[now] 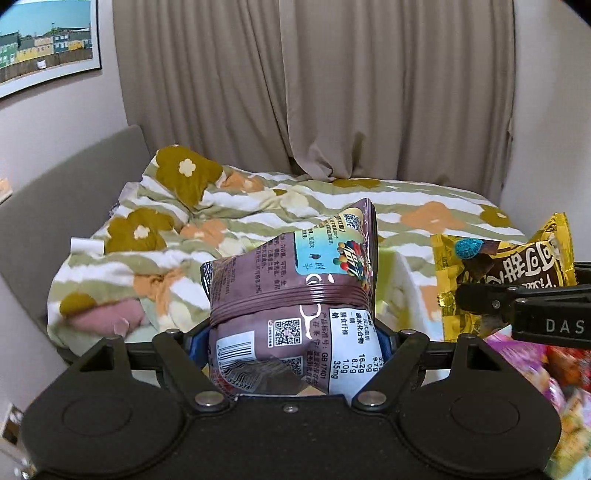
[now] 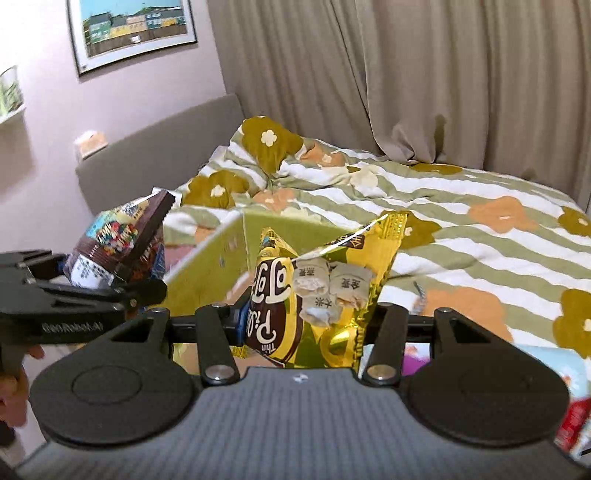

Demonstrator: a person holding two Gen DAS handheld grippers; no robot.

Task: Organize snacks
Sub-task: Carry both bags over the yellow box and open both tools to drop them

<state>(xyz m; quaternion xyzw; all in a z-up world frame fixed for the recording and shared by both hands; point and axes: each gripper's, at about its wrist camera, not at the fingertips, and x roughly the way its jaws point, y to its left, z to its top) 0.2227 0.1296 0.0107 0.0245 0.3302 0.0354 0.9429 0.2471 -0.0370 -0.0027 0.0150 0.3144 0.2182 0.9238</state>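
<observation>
Crinkled brown snack bag point(image 1: 295, 295) in left tongs point(image 1: 291, 343); glossy yellow-brown packet point(image 2: 314, 295) in right tongs point(image 2: 310, 325).

At the lower centre of the frame the right gripper point(image 2: 308, 325) has its jaws clamped on a yellow bag point(image 2: 332, 273). At left, the left gripper point(image 2: 122, 273) holds a brown bag point(image 2: 122, 236). Behind them lies a bed point(image 2: 461, 229), with curtains point(image 2: 406, 74) beyond and a picture point(image 2: 133, 29) at upper left.

We see our left gripper point(image 1: 291, 343) as matte black, with round side discs, silver pivot screws and blue pads. Our right gripper point(image 2: 306, 321) matches, its body ribbed grey; white lettering marks one arm.
</observation>
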